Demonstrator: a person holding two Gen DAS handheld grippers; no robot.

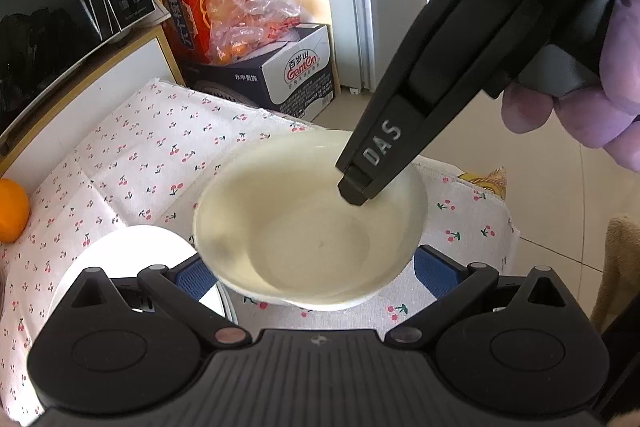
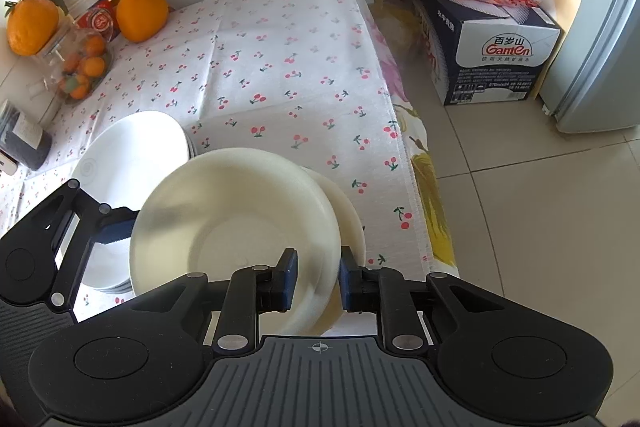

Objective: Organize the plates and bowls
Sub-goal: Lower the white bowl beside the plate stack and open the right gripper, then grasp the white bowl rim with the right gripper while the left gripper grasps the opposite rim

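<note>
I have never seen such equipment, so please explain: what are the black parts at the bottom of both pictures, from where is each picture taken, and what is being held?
No robot here: a person holds a hand-held two-finger gripper in each hand, and each carries a camera looking along its fingers. The black parts below are the grippers themselves.

The left camera's picture shows the left gripper, open, its blue pads on either side of a cream bowl. The right gripper reaches in from above; a hand holds it.

In the right camera's picture, the right gripper pinches that bowl's rim. A second cream dish lies beneath, white plates beside, all on a cherry-print cloth, with oranges behind.
</note>
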